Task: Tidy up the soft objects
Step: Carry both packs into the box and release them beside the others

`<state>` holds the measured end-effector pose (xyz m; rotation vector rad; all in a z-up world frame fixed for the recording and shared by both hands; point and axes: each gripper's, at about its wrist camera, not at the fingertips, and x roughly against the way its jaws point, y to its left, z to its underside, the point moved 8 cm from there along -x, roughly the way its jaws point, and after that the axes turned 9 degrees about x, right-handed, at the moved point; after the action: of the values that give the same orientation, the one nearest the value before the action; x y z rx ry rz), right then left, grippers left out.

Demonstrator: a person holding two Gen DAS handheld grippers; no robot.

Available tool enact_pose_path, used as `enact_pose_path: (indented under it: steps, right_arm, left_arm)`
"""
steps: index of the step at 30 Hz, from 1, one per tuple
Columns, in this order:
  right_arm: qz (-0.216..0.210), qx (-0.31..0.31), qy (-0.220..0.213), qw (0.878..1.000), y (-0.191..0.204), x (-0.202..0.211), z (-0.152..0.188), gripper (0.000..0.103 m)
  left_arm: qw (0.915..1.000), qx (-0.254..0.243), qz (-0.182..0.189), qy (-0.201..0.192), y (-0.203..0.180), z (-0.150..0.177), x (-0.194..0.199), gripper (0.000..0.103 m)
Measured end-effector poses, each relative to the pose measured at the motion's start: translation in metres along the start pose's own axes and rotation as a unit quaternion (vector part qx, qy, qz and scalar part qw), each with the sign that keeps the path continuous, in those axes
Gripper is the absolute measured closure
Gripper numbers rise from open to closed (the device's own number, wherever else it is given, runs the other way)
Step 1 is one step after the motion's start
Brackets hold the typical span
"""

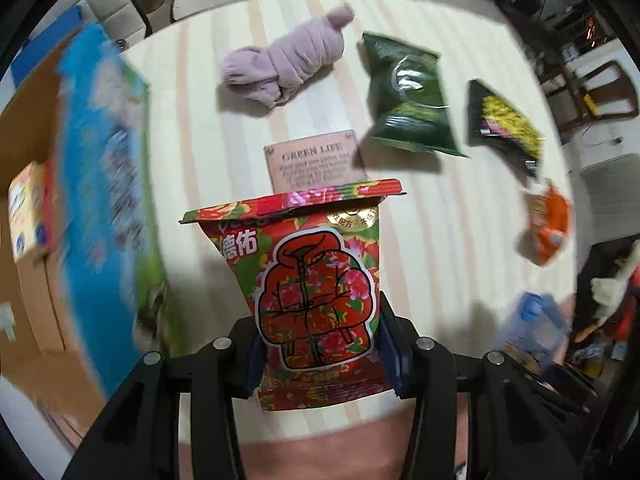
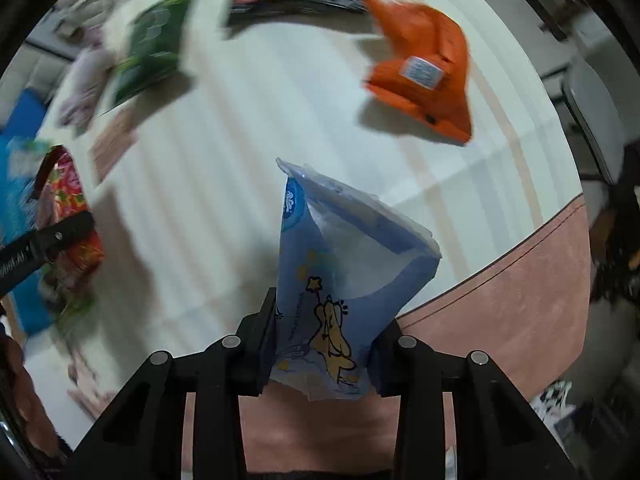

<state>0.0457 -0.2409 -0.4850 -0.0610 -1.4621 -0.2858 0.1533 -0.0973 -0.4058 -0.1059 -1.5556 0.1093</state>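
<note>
Holding one soft packet apiece, both grippers hang above the striped worktop (image 1: 460, 240): the left gripper (image 1: 320, 352) has its jaws closed on the lower part of a red floral packet (image 1: 316, 280), which stands up in front of its camera, and the right gripper (image 2: 322, 350) has its jaws pinched on the bottom of a pale blue packet (image 2: 340, 280) with a yellow cartoon figure, whose upper end flares loosely. Gripping low probably keeps each limp pack from folding over while it is carried. A cardboard box (image 1: 28, 128) sits to the left of the red packet, with a large blue pack (image 1: 104, 200) at its near edge, so it looks like the collecting place, though blur hides much. On the worktop beyond lie a lilac rolled cloth (image 1: 284, 68), a dark green bag (image 1: 408, 96), a black and yellow bag (image 1: 508, 124), an orange cap (image 2: 424, 64) and a pink card (image 1: 316, 160); the blue pack may crowd the way into the box
</note>
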Motion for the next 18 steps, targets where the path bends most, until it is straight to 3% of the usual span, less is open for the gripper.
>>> enact_pose_path:
  steps: [3, 7, 11, 18]
  right_arm:
    - [-0.015, 0.033, -0.016, 0.999, 0.032, 0.020, 0.011, 0.065]
    - [-0.033, 0.090, -0.047, 0.994, 0.081, 0.063, 0.017, 0.065]
    - [-0.048, 0.148, -0.077, 0.985, 0.130, 0.106, 0.000, 0.065]
    - [-0.085, 0.250, -0.110, 0.958, 0.260, 0.163, -0.027, 0.065]
  left_arm:
    - [0.9992, 0.008, 0.026, -0.029, 0.011, 0.021, 0.038, 0.059]
    - [0.9965, 0.019, 0.041, -0.070, 0.046, 0.018, 0.087, 0.059]
    - [0.9922, 0.040, 0.043, -0.110, 0.095, 0.013, 0.136, 0.059]
    - [0.9835, 0.087, 0.013, -0.158, 0.194, -0.020, 0.194, 0.059]
